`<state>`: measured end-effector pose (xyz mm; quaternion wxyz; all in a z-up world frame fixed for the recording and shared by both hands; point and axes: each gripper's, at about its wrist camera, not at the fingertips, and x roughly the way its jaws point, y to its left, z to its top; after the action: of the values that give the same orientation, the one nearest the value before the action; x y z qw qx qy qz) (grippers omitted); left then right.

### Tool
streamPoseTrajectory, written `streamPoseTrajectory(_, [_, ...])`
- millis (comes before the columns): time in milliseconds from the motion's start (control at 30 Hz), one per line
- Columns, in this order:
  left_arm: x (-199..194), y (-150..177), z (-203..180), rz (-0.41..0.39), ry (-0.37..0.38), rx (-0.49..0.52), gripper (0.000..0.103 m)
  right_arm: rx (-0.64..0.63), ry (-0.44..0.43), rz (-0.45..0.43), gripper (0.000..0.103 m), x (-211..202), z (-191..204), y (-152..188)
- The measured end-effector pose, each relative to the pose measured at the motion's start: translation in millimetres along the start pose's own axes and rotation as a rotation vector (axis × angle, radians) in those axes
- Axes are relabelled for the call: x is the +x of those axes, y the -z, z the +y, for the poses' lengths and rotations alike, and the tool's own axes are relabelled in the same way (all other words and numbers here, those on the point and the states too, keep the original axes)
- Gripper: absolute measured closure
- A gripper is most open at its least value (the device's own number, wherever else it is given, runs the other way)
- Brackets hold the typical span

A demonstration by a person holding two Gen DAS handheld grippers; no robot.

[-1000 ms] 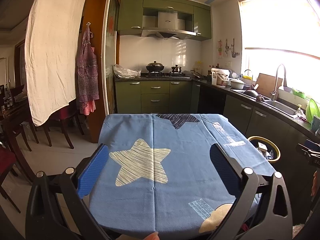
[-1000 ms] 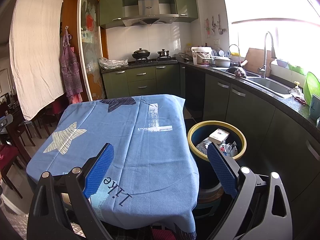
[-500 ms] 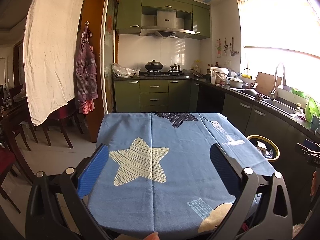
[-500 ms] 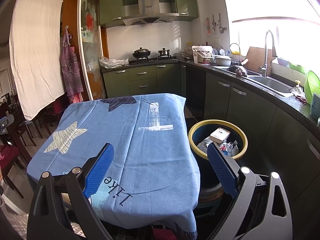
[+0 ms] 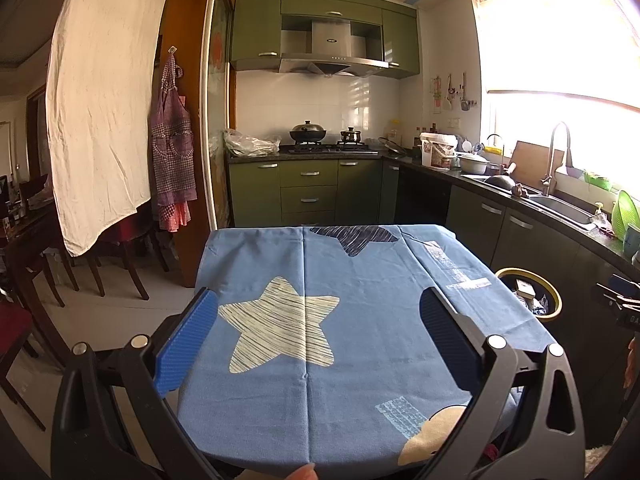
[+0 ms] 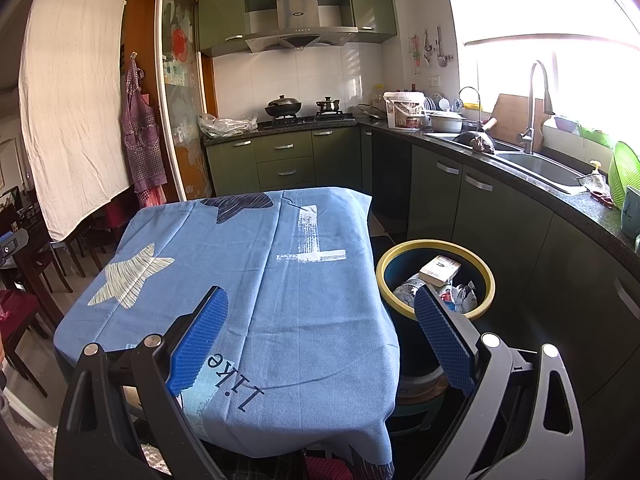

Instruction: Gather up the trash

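Hovering: both claws hang over the cloth-covered bench, spread wide and grasping nothing.
Left claw (image 5: 318, 340): released, its blue pads well apart over the pale star (image 5: 280, 322); against the views a second and half a second ago its framing has barely drifted, so it is idling, not reaching.
Bench (image 5: 360, 392): the blue cloth is bare in both views; no wrapper, box or scrap lies on it, now or a second ago.
Right claw (image 6: 318, 340): released as well, its right pad lying in line with the bin rim; the view has crept only a little since a second ago.
Bin (image 6: 400, 258): stands on the floor just beside the bench's right edge, under the dark counter (image 6: 560, 196).
Trash (image 6: 440, 270): a small carton and crumpled packets already sit inside the bin, unchanged across the three moments.
Change: almost none; both claws hold station with nothing carried.
Meaning: by my reading the collecting looks done or nearly so, since the only trash in sight is in the bin.
Unknown: the floor near the bench is mostly hidden, so I cannot tell whether anything remains there.
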<state>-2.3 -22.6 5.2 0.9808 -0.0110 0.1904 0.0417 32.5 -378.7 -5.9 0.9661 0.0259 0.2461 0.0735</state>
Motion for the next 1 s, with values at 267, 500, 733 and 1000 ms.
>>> streamPoseTrajectory(267, [1, -3, -1, 0.004, 0.005, 0.012, 0.007, -0.003, 0.0, 0.007, 0.01, 1, 0, 0])
streamPoseTrajectory(500, [3, -3, 0, 0.012, 0.007, 0.01, 0.007, 0.0, 0.001, 0.011, 0.01, 3, -1, 1])
streamPoseTrajectory(733, [8, -2, 3, 0.033, 0.031, 0.001, 0.007, 0.0, 0.0, 0.017, 0.01, 5, -2, 2])
streamPoseTrajectory(1000, [16, -1, 3, 0.035, 0.006, 0.006, 0.007, -0.004, -0.003, 0.03, 0.01, 10, -2, 4])
